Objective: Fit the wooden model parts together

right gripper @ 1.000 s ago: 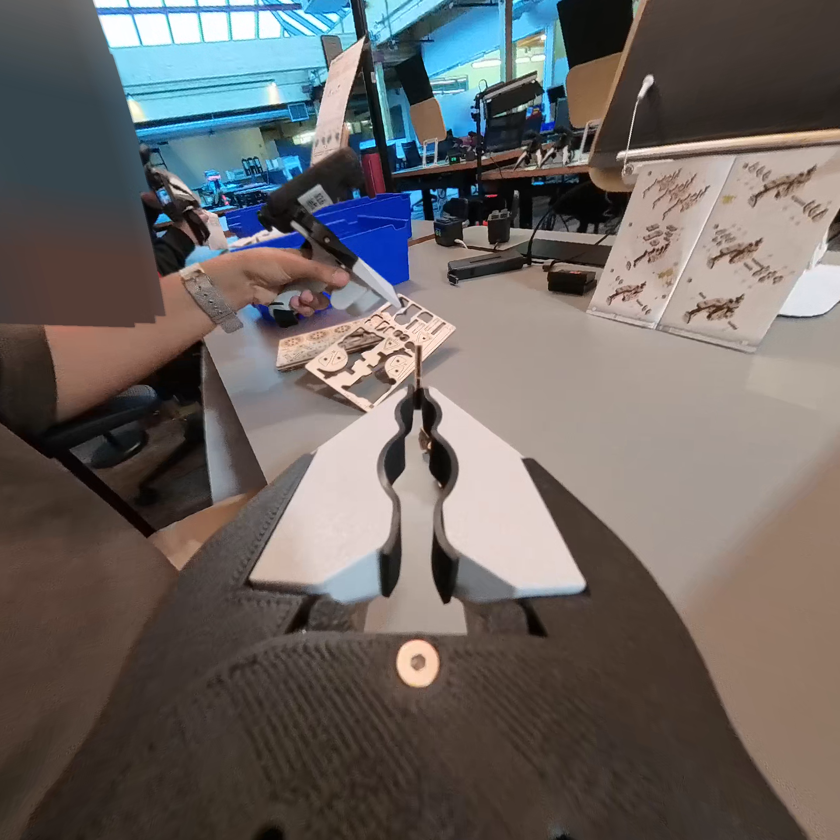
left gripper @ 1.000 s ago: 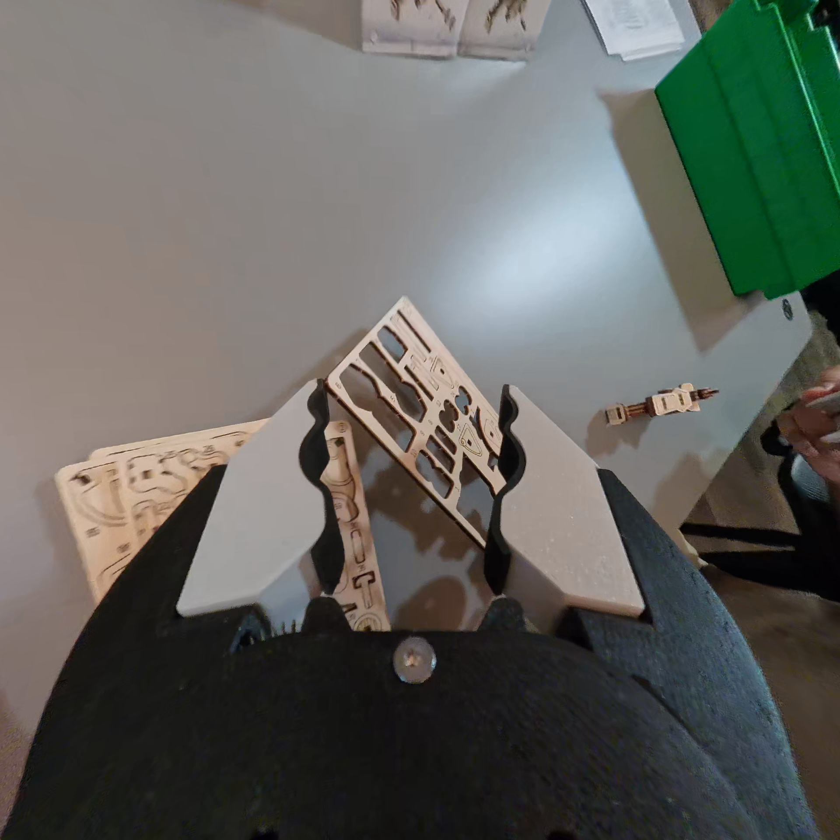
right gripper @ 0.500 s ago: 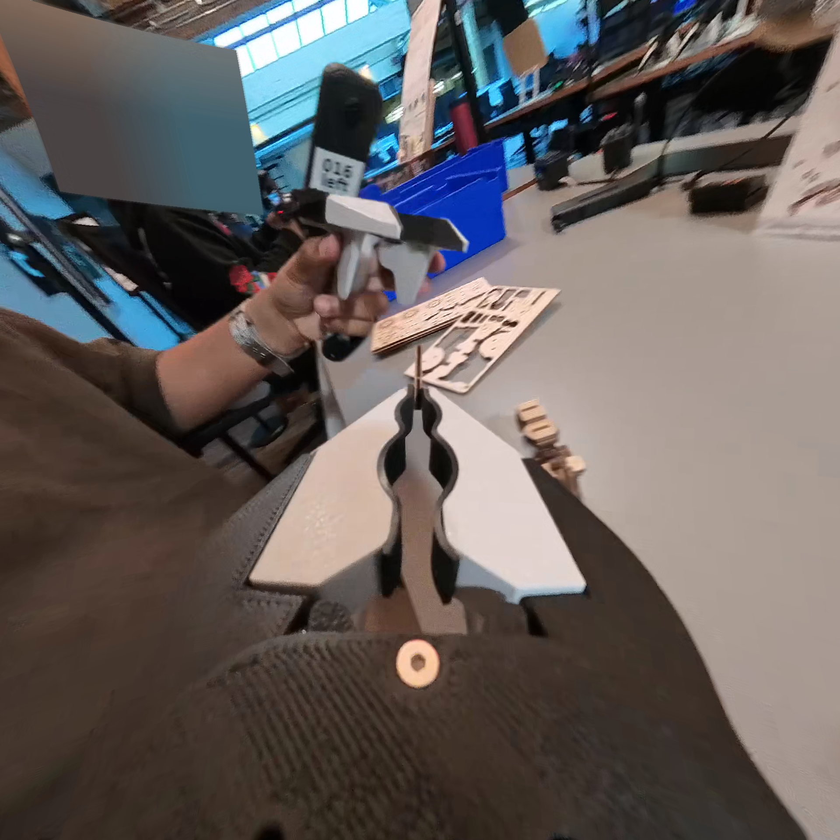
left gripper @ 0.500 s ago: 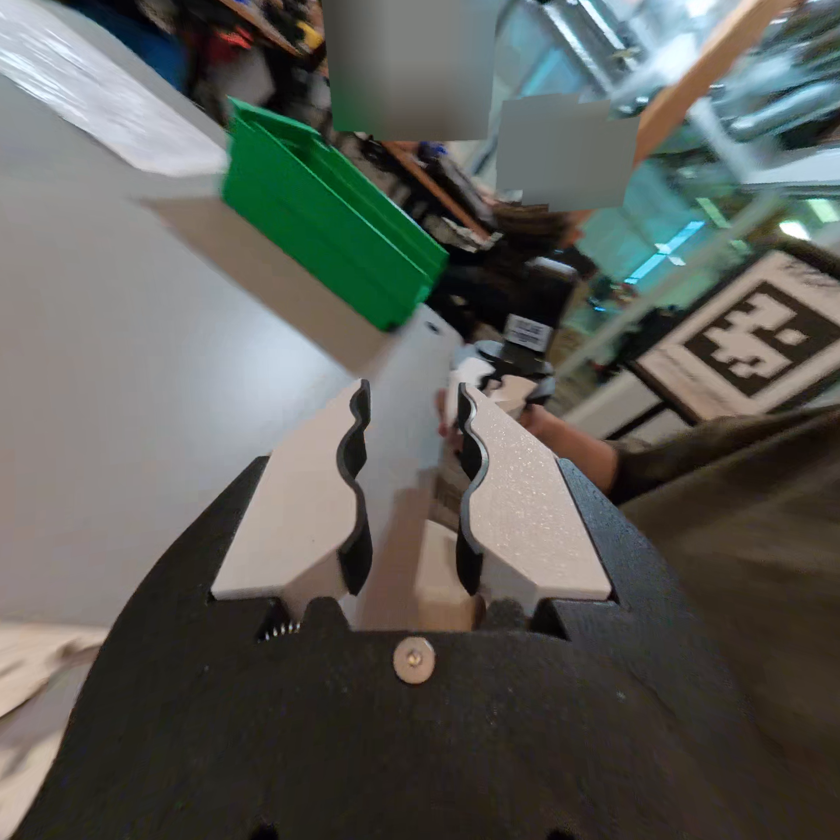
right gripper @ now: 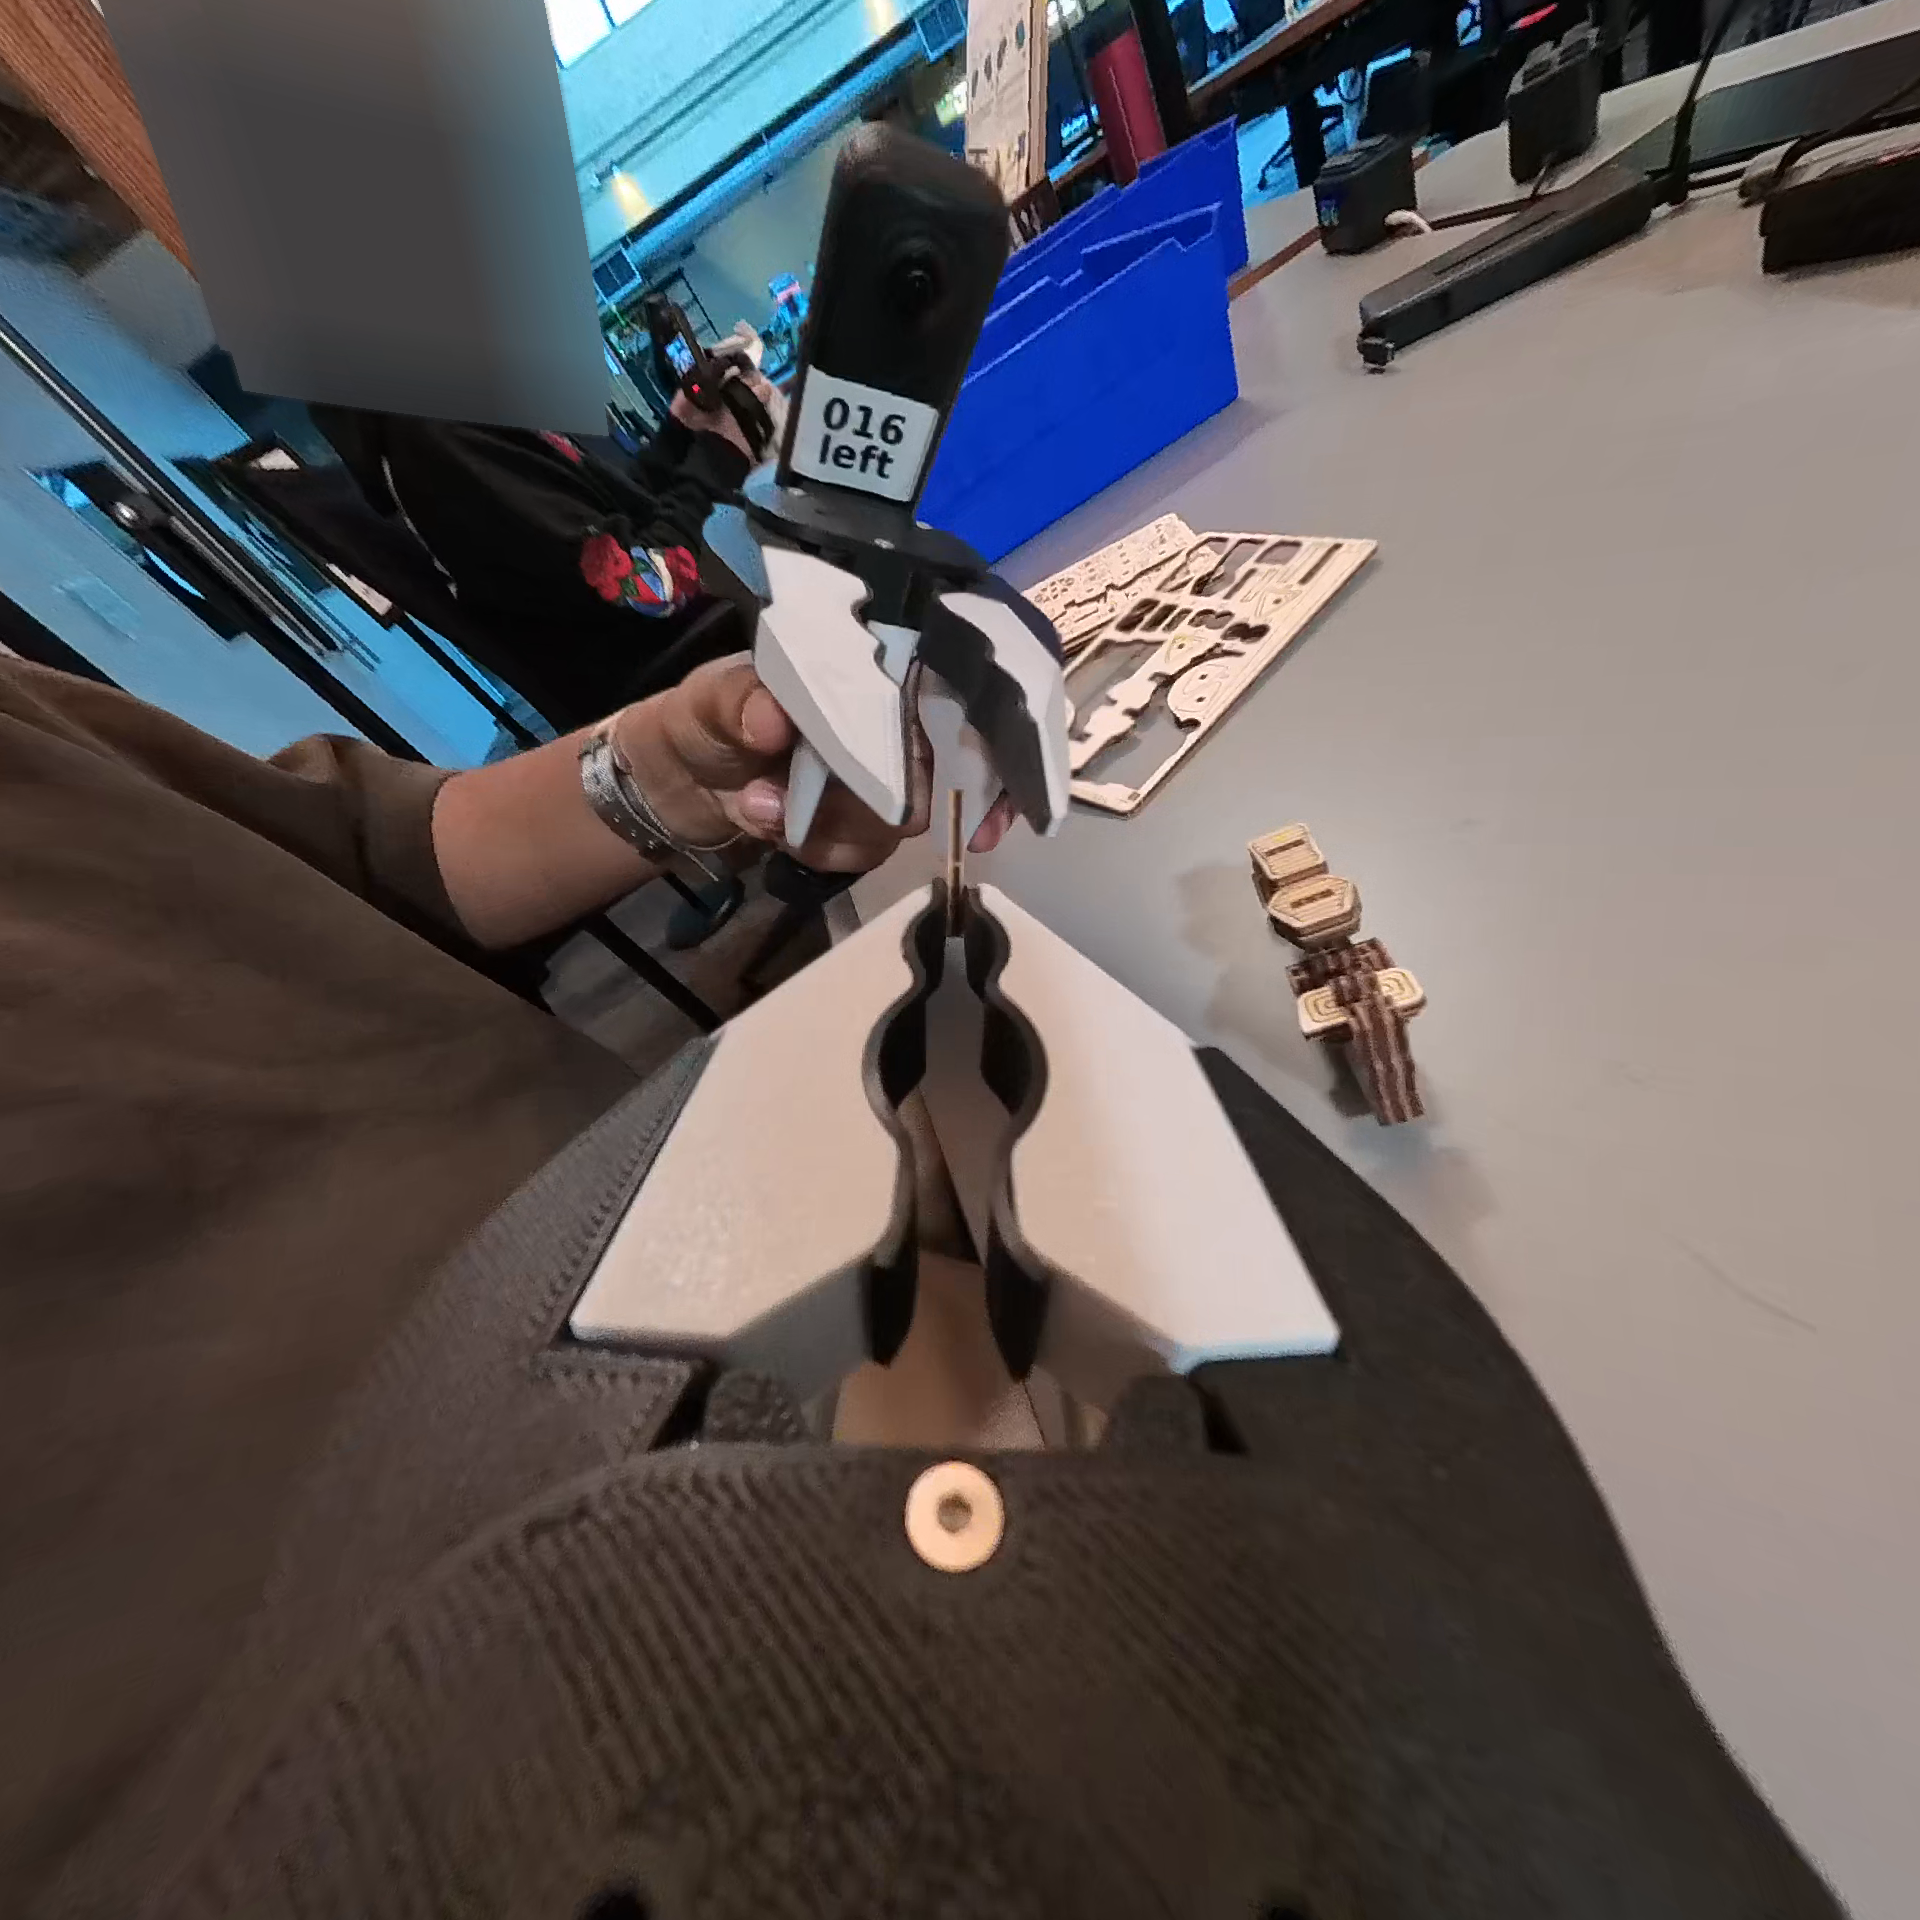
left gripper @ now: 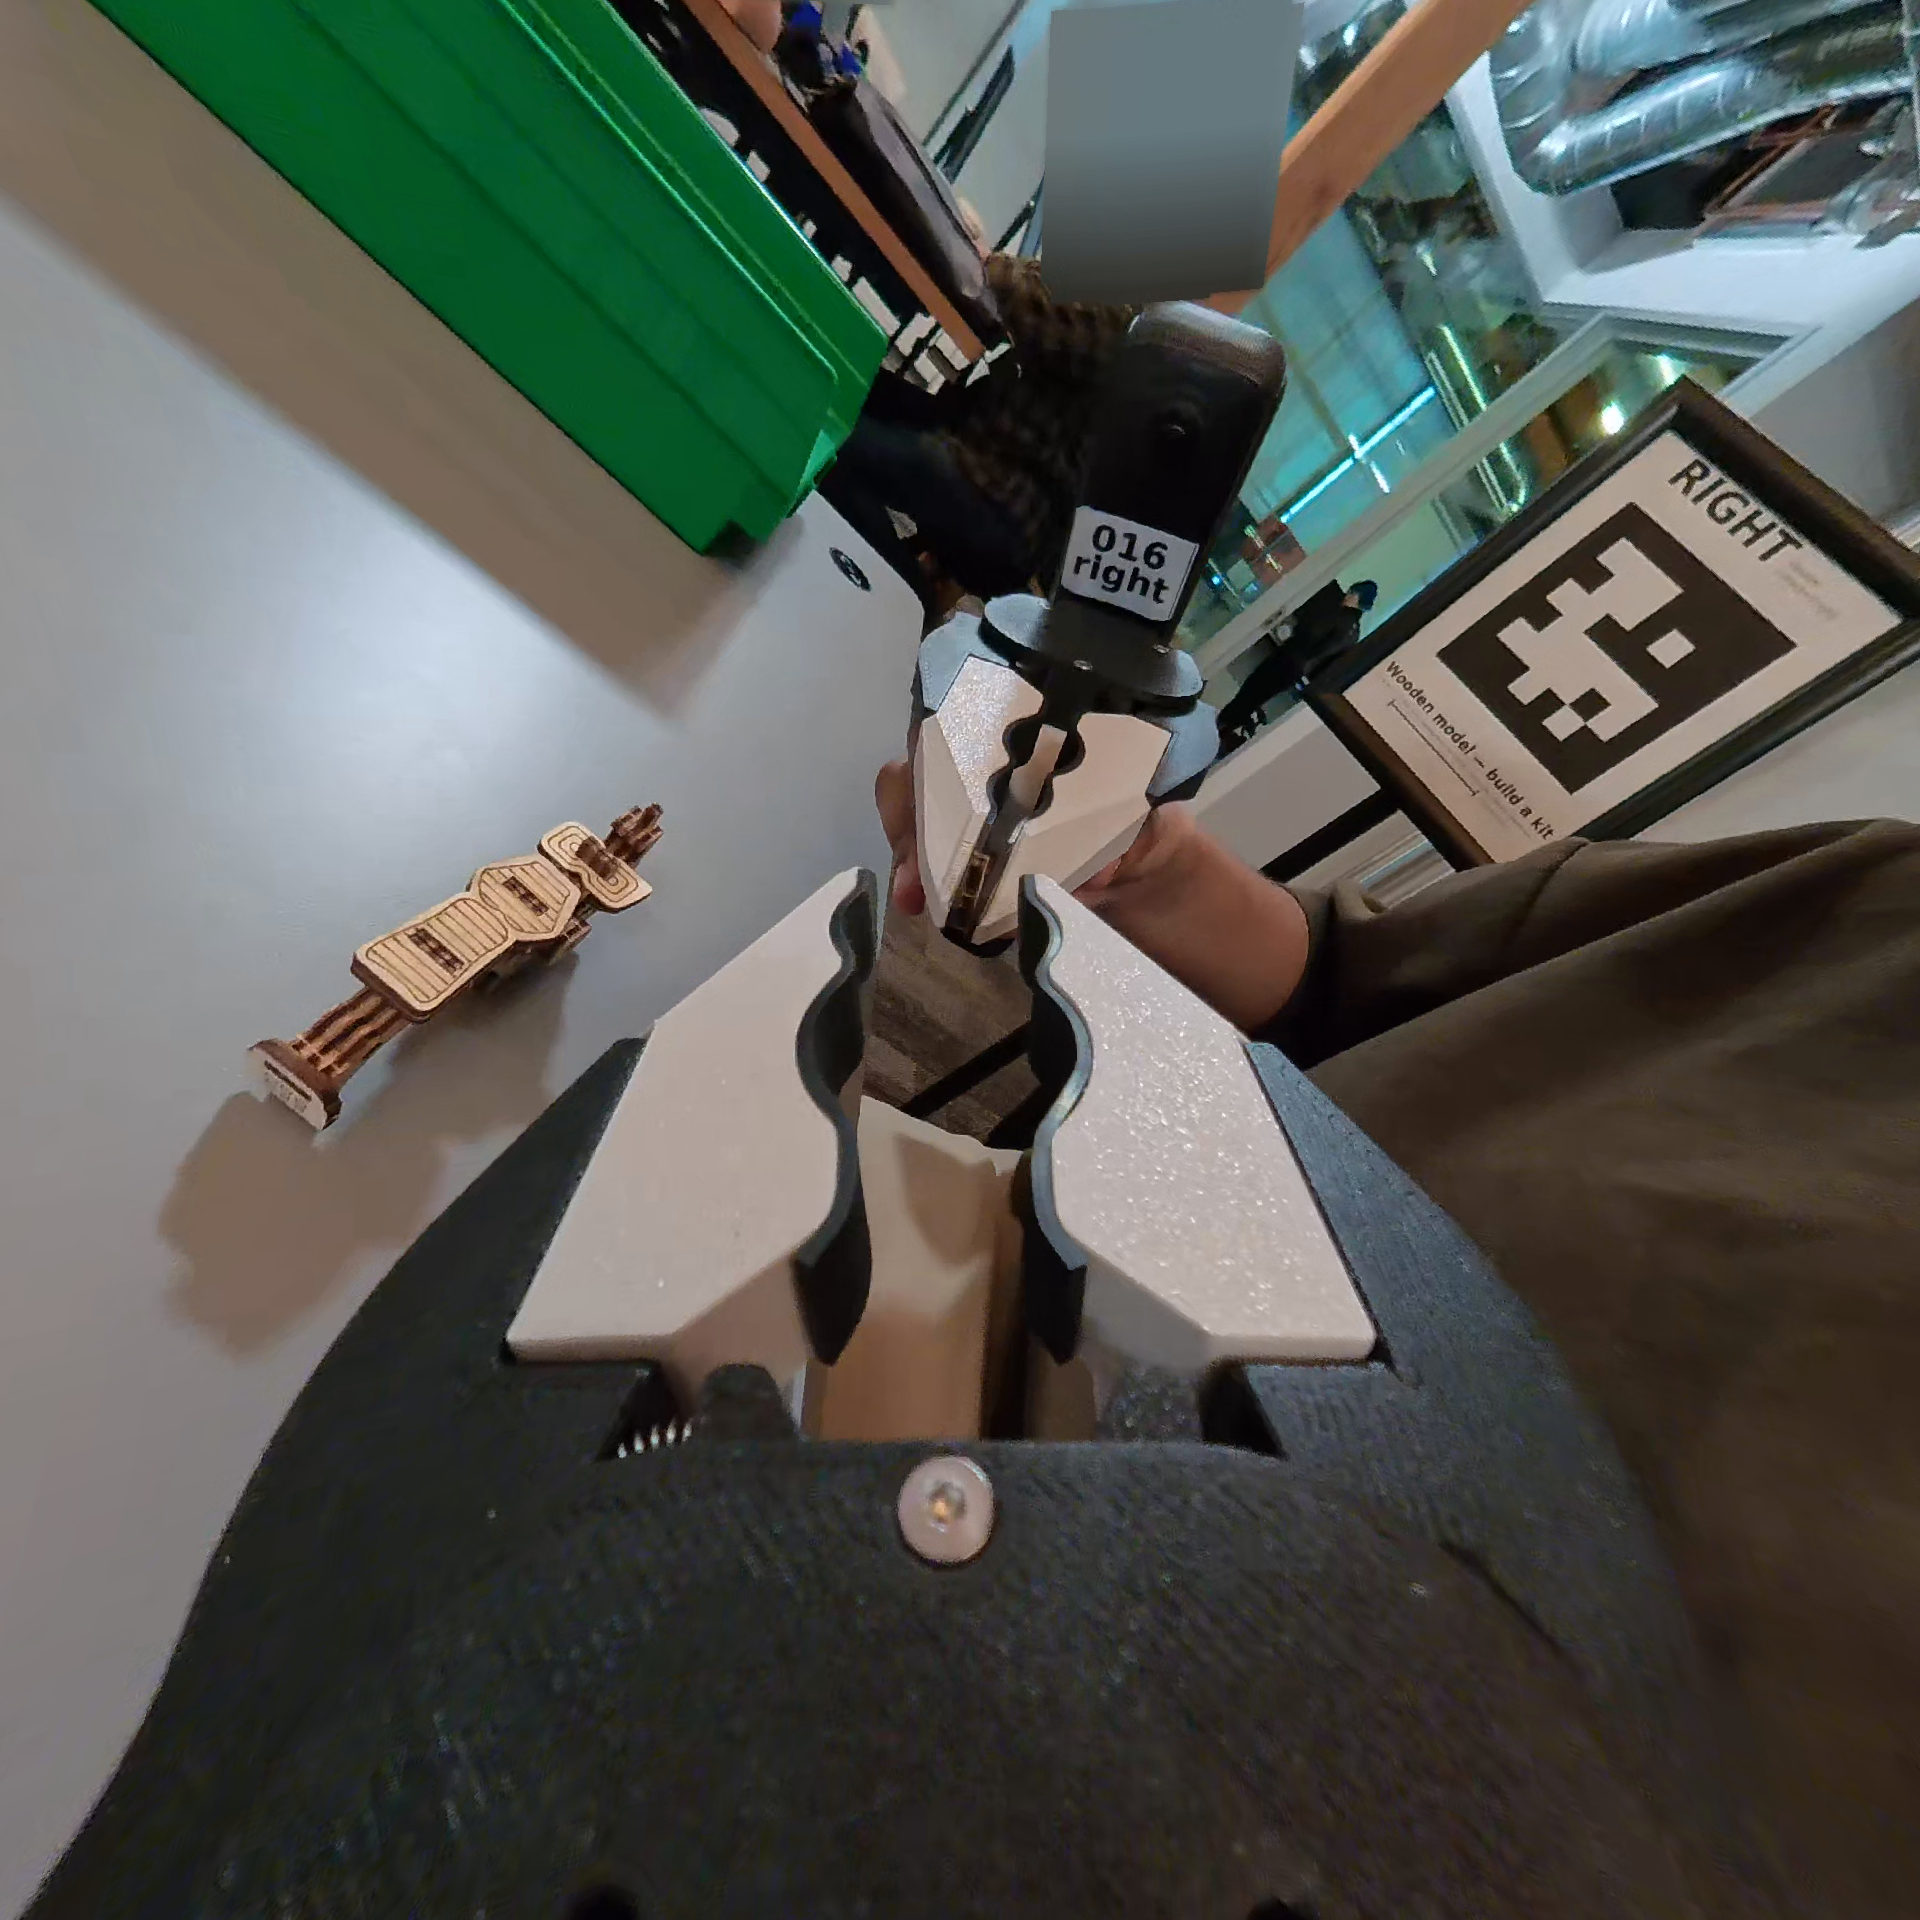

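Right gripper [right gripper: 954, 894] pinches a thin flat wooden piece [right gripper: 953, 840]; left gripper [left gripper: 945, 894], jaws parted and empty, faces it near the small layered wooden model [left gripper: 468, 940].

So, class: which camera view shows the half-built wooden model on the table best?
The left wrist view. The model lies there in full, its flat top and layered edges facing the camera, nothing in front. The right wrist view also shows the model, but foreshortened, end-on and at a lower angle, beside the right tool.

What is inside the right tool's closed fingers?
A thin wooden piece, seen edge-on, sticks out past the right tool tips. The part pinched between the fingers is hidden, so its shape is unclear.
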### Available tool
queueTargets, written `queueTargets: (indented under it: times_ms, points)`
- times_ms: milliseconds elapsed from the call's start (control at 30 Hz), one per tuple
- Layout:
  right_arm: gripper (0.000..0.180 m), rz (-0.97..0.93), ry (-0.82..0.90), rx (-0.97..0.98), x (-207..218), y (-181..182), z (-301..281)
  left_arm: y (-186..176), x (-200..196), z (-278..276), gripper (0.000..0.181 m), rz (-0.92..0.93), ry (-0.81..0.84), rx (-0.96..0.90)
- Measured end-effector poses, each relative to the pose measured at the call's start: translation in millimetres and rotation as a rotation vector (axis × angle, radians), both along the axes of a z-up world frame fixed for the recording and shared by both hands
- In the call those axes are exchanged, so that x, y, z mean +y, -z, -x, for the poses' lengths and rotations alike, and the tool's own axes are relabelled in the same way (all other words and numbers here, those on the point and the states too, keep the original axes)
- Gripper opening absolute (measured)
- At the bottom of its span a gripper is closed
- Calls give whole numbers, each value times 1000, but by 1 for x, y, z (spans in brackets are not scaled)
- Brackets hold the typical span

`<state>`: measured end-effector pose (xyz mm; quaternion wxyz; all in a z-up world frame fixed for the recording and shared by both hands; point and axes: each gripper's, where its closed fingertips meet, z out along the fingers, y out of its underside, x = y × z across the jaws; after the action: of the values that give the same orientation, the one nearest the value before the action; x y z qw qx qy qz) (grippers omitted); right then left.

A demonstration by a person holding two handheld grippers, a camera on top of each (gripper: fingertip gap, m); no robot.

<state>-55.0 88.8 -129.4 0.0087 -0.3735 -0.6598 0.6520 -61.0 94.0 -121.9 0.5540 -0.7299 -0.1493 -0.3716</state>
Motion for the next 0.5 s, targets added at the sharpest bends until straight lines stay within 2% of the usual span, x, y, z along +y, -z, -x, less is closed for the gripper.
queueTargets:
  times_ms: [100,200,333,367,433,500]
  points:
    - [2,-23,-11,-5,-3,5,-1,2,0,-4,24,-1,18,-8]
    - [1,-24,-21,-21,-5,9,-1,5,1,-7,2,3,34,2]
    - [2,-30,-28,-18,-4,11,0,10,1,-5,0,29,27,8]
    - [3,-37,-16,1,-2,11,1,10,1,-2,0,33,14,14]
    - [16,-42,43,79,4,2,8,6,2,8,0,10,-46,-10]
    - [21,-88,126,193,14,-10,14,-4,1,23,0,-47,-132,-142]
